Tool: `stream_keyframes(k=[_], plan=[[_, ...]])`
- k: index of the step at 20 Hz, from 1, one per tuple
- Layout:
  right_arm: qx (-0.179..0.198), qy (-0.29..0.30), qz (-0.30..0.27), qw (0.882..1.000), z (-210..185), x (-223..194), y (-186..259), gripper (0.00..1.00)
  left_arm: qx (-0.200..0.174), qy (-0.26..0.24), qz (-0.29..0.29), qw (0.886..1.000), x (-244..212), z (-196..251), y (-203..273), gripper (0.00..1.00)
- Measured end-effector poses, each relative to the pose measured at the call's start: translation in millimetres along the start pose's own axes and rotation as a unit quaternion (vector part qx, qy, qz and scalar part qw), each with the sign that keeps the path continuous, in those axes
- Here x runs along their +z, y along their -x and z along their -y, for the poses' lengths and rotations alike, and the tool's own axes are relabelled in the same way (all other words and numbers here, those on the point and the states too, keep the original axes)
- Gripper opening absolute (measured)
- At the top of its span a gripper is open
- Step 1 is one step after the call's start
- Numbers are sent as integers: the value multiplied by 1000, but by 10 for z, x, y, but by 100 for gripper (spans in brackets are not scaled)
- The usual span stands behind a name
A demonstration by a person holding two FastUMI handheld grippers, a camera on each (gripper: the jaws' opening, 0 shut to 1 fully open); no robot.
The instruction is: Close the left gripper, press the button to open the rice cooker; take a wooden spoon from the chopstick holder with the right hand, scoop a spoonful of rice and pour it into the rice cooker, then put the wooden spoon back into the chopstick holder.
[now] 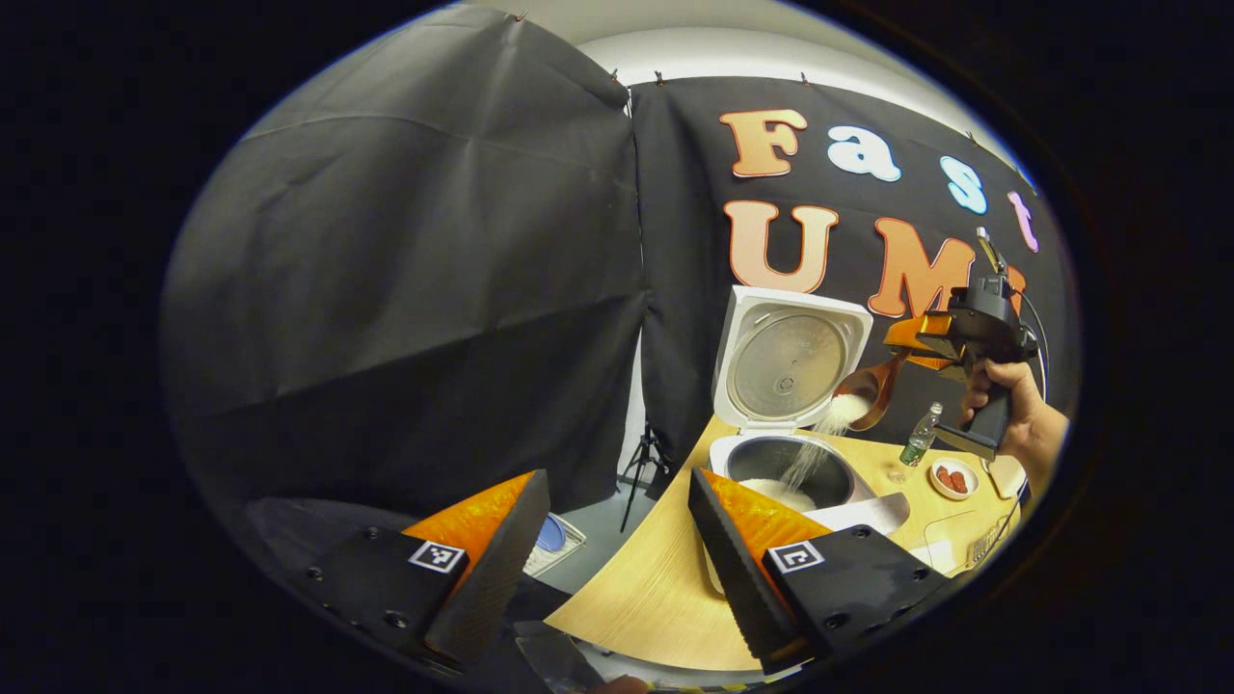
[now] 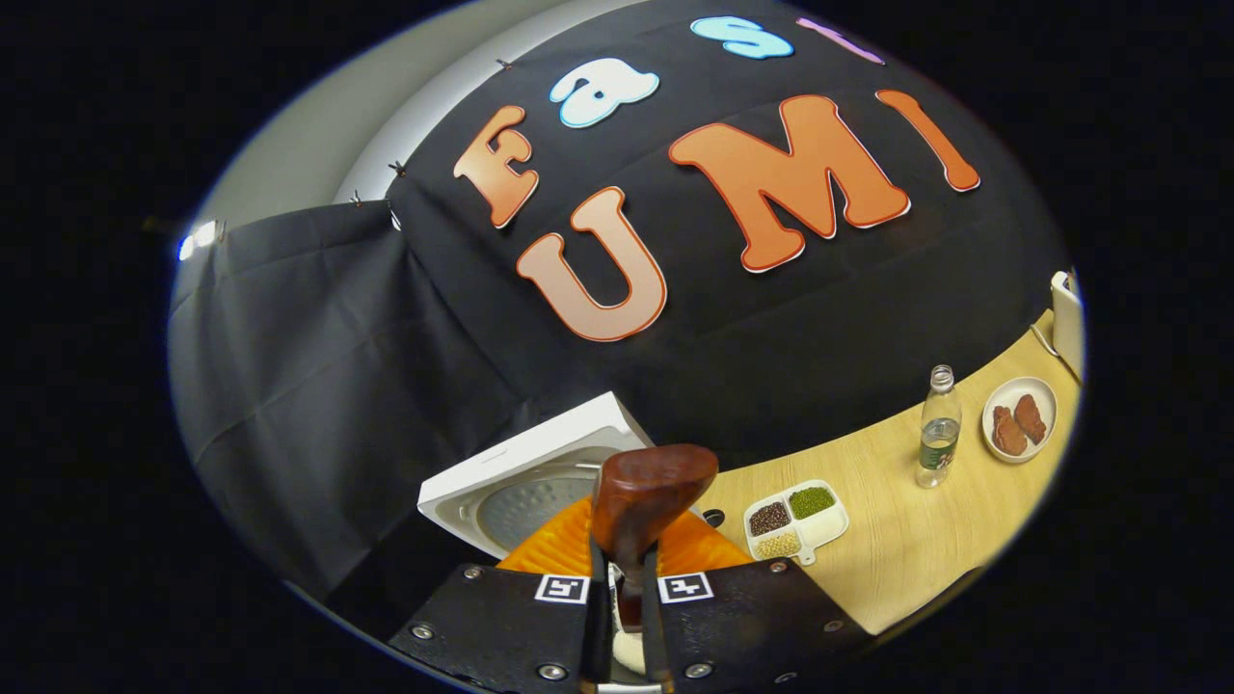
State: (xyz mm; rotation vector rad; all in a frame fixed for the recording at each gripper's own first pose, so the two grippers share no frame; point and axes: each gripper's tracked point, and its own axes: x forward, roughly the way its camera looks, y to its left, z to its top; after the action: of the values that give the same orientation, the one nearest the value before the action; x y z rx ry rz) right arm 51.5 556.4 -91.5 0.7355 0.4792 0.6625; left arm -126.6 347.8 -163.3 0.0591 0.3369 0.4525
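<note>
My left tool [image 1: 609, 569] hangs low at the near edge of the counter [image 1: 656, 588] with its fingers spread apart and nothing between them. Past them the rice cooker [image 1: 786, 424] stands with its lid tipped up and back, the inner pot bare to view. My right tool [image 1: 930, 342], gripped in my hand [image 1: 1017, 414], is raised beside the lid and is clamped on the handle of the wooden spoon [image 1: 868, 390]; the spoon's bowl is tilted over the pot and a stream of rice [image 1: 805, 463] falls from it onto a small heap inside. In the right gripper view the two fingers press together on the spoon's handle, the spoon's dark back rising above them in front of the cooker's lid. Further along the counter sit a divided dish of beans [image 2: 795, 520], a water bottle [image 2: 937, 429] and a small plate [image 2: 1019, 419] holding reddish pieces.
</note>
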Motion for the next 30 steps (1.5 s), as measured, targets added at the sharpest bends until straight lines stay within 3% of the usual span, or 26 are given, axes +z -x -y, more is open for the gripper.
stream_keyframes(k=[10, 18, 23, 30], plan=[[33, 76, 31, 996, -354, 277, -45, 12, -4, 3, 3, 1000, 22, 70, 62, 99], [57, 154, 49, 985, -590, 377, -35, 12, 9, 16, -1, 1000, -13, -19, 107, 98], [84, 209, 56, 973, -777, 345, 28, 12, 7, 10, -1, 1000, -15, 39, 110, 99], [114, 312, 88, 939, -1024, 353, 156, 11, -1, 4, 4, 1000, 23, 100, 152, 99]])
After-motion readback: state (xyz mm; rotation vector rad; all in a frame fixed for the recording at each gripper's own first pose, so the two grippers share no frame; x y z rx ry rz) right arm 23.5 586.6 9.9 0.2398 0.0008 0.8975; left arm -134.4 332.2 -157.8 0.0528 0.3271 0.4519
